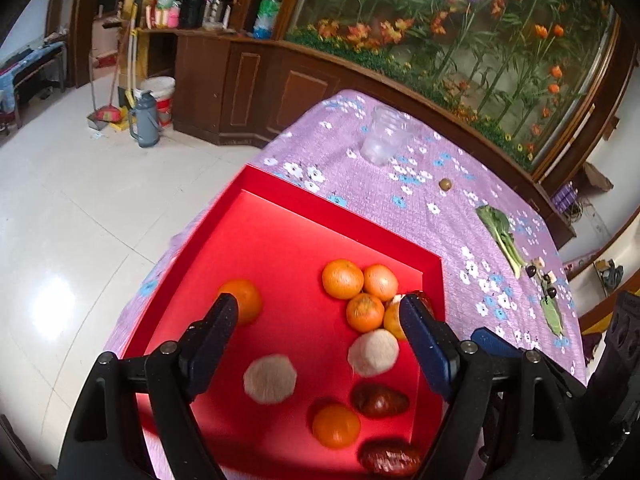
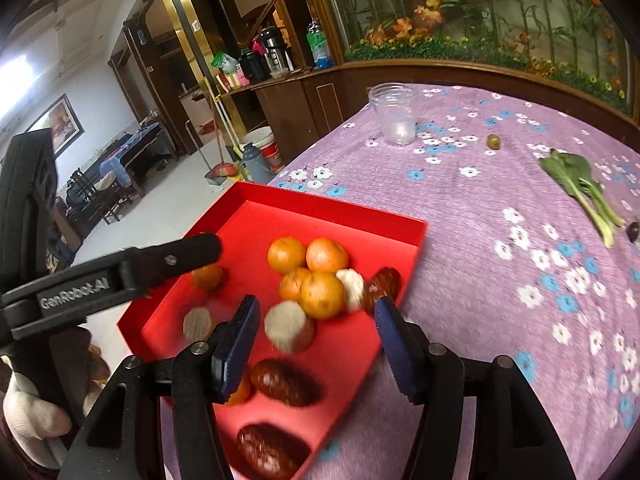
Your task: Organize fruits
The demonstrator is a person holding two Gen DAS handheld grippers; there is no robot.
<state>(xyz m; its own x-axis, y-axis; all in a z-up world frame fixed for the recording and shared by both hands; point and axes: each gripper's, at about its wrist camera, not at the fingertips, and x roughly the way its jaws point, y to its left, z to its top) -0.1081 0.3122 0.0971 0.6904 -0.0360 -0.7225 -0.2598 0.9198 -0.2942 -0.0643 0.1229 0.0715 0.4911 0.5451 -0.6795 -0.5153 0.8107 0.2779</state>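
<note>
Oranges (image 1: 343, 279), pale peeled fruits (image 1: 270, 378) and dark red dates (image 1: 380, 401) lie in red tray (image 1: 280, 216)

Matt red tray (image 1: 280, 240), cloth tablecloth (image 1: 460, 216).

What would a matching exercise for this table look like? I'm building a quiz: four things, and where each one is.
Things:
1. oranges
2. glass jar
3. leafy green
4. olive

Places:
A. flat on the cloth, far right
B. inside the red tray
C. upright on the cloth beyond the tray
D. alone on the cloth between jar and leafy green

Pairs: 1-B, 2-C, 3-A, 4-D
</note>
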